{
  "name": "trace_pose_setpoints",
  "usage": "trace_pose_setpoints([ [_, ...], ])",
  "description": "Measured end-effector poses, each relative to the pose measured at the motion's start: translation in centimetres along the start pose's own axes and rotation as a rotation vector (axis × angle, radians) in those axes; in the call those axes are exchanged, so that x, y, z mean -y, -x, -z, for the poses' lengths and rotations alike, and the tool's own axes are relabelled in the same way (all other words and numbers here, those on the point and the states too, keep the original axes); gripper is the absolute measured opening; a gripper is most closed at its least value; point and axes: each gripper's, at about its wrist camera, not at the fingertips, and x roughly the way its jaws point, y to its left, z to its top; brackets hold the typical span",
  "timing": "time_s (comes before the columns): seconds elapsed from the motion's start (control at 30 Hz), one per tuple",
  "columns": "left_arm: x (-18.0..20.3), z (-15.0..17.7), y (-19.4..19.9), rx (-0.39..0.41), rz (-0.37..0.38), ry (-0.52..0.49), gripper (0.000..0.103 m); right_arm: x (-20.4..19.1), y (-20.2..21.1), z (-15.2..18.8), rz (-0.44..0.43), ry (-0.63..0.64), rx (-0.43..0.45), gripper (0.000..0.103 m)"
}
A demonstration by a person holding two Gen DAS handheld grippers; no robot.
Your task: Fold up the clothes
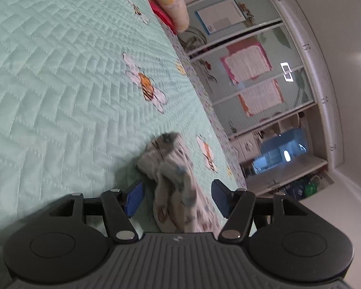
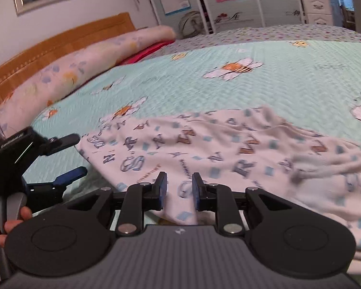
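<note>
surface: bed (image 2: 264, 89), mint bee-print quilt; on it: letter-print garment (image 2: 228, 149); rolled floral bedding (image 2: 67, 72) by headboard

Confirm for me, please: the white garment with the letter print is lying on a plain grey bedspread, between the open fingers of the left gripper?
Not quite. The bedspread is mint green and quilted, with bee-and-flower patches, as the left wrist view shows. The rest holds: the white letter-print garment lies between the open fingers of the left gripper.
</note>
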Motion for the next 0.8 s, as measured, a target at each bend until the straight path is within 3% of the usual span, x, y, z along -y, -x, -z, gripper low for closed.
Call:
trace_pose_setpoints([
  [0.1,-0.3,-1.0,0.6,0.037,0.017,0.030,0.065,-3.3,-0.4,-1.0,-0.022,0.156,0.028,0.024],
  [0.23,-0.9,-2.0,2.4,0.118,-0.008,0.037,0.070,-9.5,-1.3,-1.5,-0.109,0.483,0.065,0.050],
  [0.27,-1.3,-2.2,2.6,0.116,-0.006,0.052,0.070,-11.1,-1.9,-1.4,-0.124,0.566,0.064,0.052],
  [0.4,-1.9,-2.8,3.0,0.089,0.004,0.067,0.070,-14.8,-5.3,-1.0,-0.080,0.800,0.057,0.049],
  [0.43,-1.8,-2.8,3.0,0.081,0.007,0.055,0.070,-15.0,-6.1,-1.2,-0.064,0.816,0.054,0.039],
  [0.47,-1.6,-2.7,2.9,0.069,0.010,0.038,0.070,-14.9,-6.5,-1.6,-0.058,0.794,0.052,0.016],
  [0.5,-1.4,-2.6,2.8,0.057,0.013,0.021,0.070,-14.5,-6.6,-2.4,-0.067,0.728,0.046,0.009],
  [0.7,-0.9,-2.0,0.6,-0.012,0.024,-0.035,0.070,-9.0,-6.4,-6.4,-0.116,0.197,-0.001,0.007],
  [0.8,-0.3,-1.7,-0.9,-0.062,0.033,-0.065,0.070,-7.2,-5.8,-6.9,-0.136,0.061,0.022,0.007],
])
